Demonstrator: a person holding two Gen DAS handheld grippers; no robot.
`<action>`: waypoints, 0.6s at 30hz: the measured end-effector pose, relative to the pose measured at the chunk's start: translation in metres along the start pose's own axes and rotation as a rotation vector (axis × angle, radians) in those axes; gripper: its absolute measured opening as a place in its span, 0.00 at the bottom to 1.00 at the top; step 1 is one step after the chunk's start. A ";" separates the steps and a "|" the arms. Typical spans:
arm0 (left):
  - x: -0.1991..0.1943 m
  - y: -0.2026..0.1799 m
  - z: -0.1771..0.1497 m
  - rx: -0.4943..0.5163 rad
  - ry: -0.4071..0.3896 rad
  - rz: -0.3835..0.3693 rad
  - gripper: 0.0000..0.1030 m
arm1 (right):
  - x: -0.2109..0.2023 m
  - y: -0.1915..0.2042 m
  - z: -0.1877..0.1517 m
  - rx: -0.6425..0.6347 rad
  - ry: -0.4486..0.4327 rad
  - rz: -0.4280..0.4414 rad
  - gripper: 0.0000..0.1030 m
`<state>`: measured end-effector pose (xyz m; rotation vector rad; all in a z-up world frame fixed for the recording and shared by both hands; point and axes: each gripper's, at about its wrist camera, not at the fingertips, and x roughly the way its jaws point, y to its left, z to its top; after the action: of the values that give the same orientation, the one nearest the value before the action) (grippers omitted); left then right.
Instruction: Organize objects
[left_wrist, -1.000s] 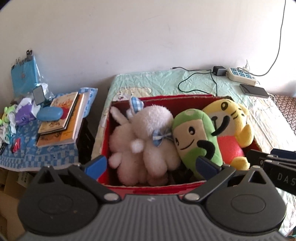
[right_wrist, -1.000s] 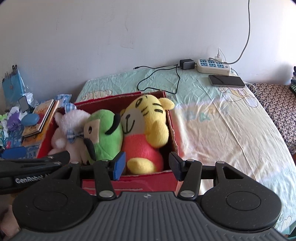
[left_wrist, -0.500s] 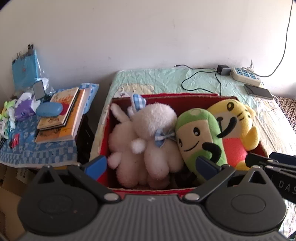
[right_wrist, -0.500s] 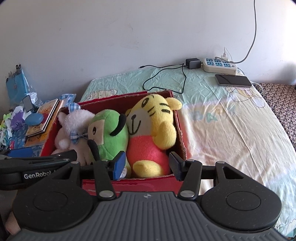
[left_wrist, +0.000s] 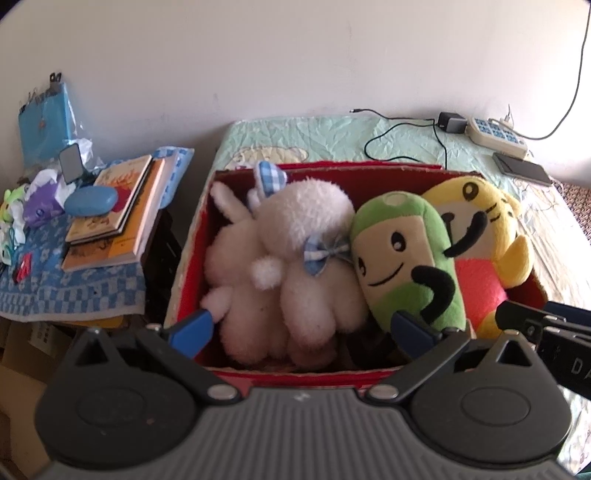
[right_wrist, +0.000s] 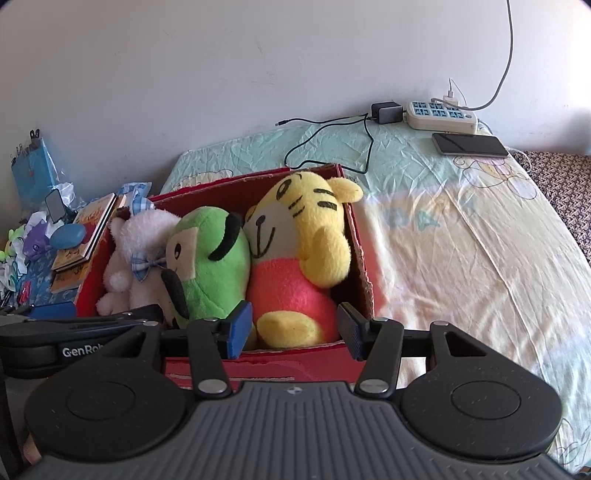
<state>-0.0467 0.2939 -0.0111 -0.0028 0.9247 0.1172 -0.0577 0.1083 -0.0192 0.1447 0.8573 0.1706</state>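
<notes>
2 grippers hover at the red box's (right_wrist: 354, 236) near edge, left gripper (left_wrist: 306, 328) and right gripper (right_wrist: 293, 328) both released, empty. 3 plush toys fill it: white bunny (left_wrist: 288, 258), green plush (left_wrist: 406, 258), yellow tiger (right_wrist: 303, 251). Risk, likely: a pull drags its tightly packed neighbour out onto the bed (right_wrist: 461, 229).

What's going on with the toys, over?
Both tongs, left and right, open, empty. Three plush toys packed in red box: white, green, yellow tiger. Nothing blocking.

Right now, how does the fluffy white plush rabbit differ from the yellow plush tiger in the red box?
The white plush rabbit is shaggy, wears a blue checked bow and sits at the left end; the yellow plush tiger is smooth, black-striped, red-bellied, at the right end. Both share the red cardboard box.
</notes>
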 end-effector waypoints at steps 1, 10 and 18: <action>0.001 -0.001 0.000 0.002 0.003 -0.002 0.99 | 0.001 0.000 0.000 0.001 0.001 0.001 0.53; 0.010 0.000 -0.001 0.000 0.025 -0.009 0.99 | 0.006 -0.003 0.000 0.007 0.009 0.017 0.53; 0.011 -0.001 -0.002 0.004 0.042 -0.002 0.99 | 0.007 -0.002 -0.001 -0.005 0.015 0.029 0.53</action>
<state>-0.0416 0.2935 -0.0215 -0.0024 0.9667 0.1141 -0.0533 0.1074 -0.0254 0.1512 0.8699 0.2009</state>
